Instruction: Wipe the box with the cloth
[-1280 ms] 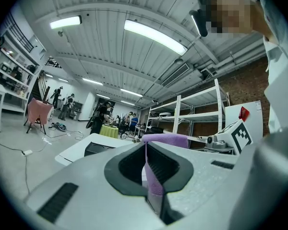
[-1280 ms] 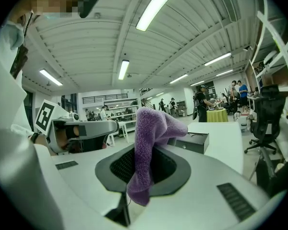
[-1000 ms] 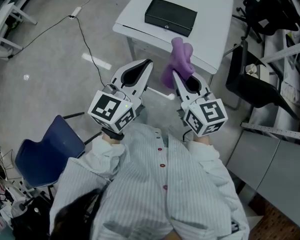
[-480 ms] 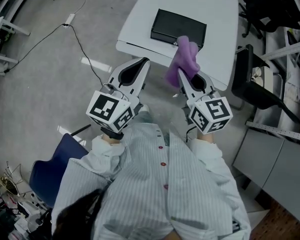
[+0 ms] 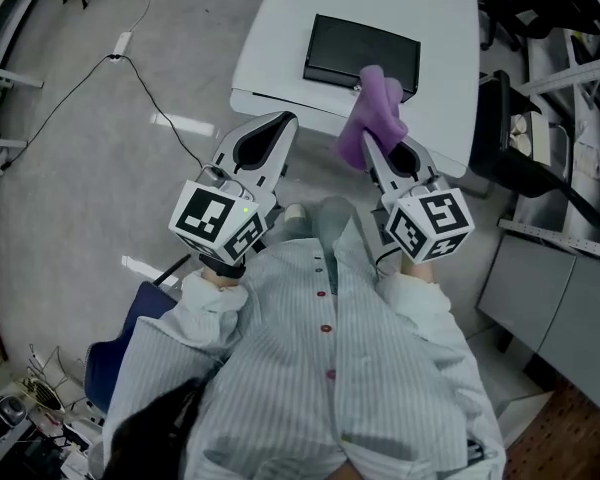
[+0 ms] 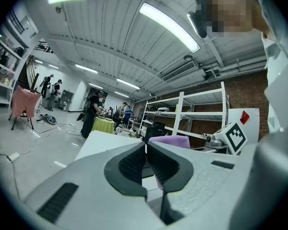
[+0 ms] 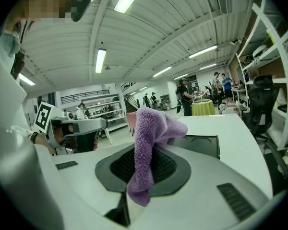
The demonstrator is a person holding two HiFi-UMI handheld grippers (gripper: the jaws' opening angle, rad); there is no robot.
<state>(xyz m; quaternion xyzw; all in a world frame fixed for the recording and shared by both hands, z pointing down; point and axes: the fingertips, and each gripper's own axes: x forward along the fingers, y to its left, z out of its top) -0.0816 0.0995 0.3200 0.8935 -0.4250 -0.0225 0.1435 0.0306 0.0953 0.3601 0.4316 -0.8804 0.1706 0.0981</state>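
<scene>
A flat black box (image 5: 360, 54) lies on the white table (image 5: 280, 58) ahead of me; its dark side shows as the box (image 7: 198, 145) in the right gripper view. My right gripper (image 5: 368, 140) is shut on a purple cloth (image 5: 372, 113), which sticks up past the jaw tips and overlaps the box's near right corner in the head view. The cloth (image 7: 148, 143) hangs folded between the right jaws. My left gripper (image 5: 280, 120) is shut and holds nothing, short of the table's near edge. In the left gripper view the gripper (image 6: 146, 144) points at the table with the cloth (image 6: 170, 141) behind it.
A black office chair (image 5: 510, 148) stands right of the table. A blue chair (image 5: 115, 353) is behind me at lower left. Cables (image 5: 120, 58) run over the grey floor on the left. Metal shelving (image 6: 192, 114) and several people stand far off.
Both grippers and I have moved toward the table. The cloth now overlaps the box's near right corner; it was below the table edge a second ago.
</scene>
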